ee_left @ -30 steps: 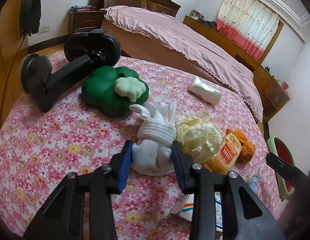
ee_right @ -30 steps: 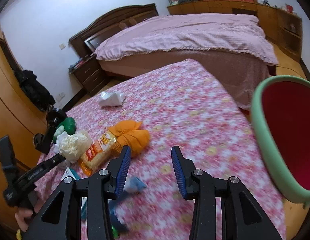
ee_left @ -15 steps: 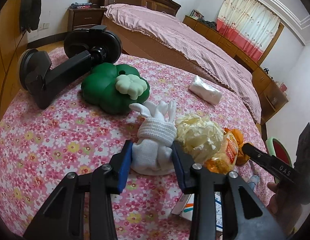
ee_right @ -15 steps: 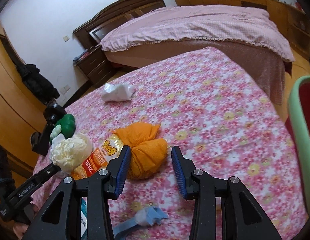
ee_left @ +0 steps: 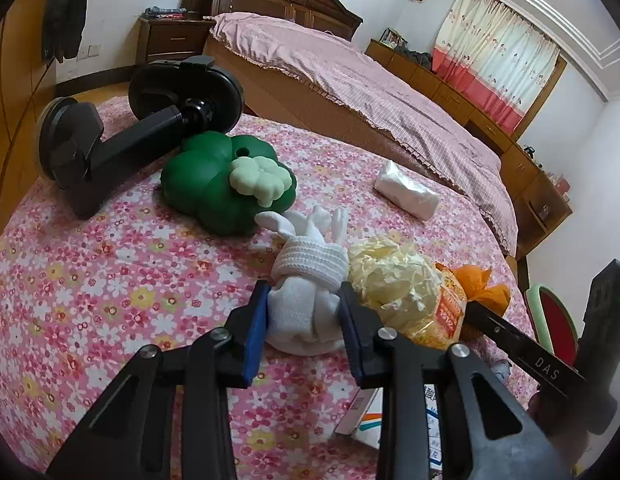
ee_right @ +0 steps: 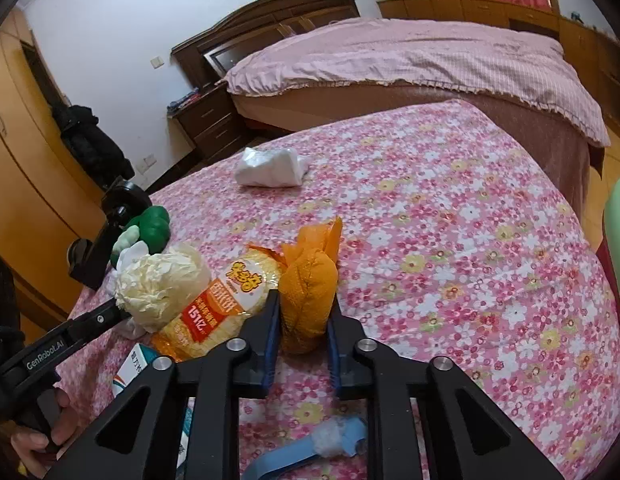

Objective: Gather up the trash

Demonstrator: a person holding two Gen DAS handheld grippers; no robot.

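Because the task is to collect trash, both grippers are set on soft bundles that lie in one row on the flowered bedspread (ee_left: 110,280), and I take the yellow snack bag (ee_right: 214,312) as the landmark. Far to the left of this bag lie the black suction mount (ee_left: 122,148) and the green clover toy (ee_left: 214,184), probably not trash. Just left of the bag, beyond the crumpled pale wrapper (ee_left: 394,280), the left gripper (ee_left: 304,324) is closing its fingers on the white glove bundle (ee_left: 306,300); the pads touch both its sides. Just right of the bag, the right gripper (ee_right: 302,328) is closing on the orange cloth bundle (ee_right: 308,292), which stands upright and squeezed between the pads. Well behind the bag rests a white tissue pack (ee_right: 270,168).
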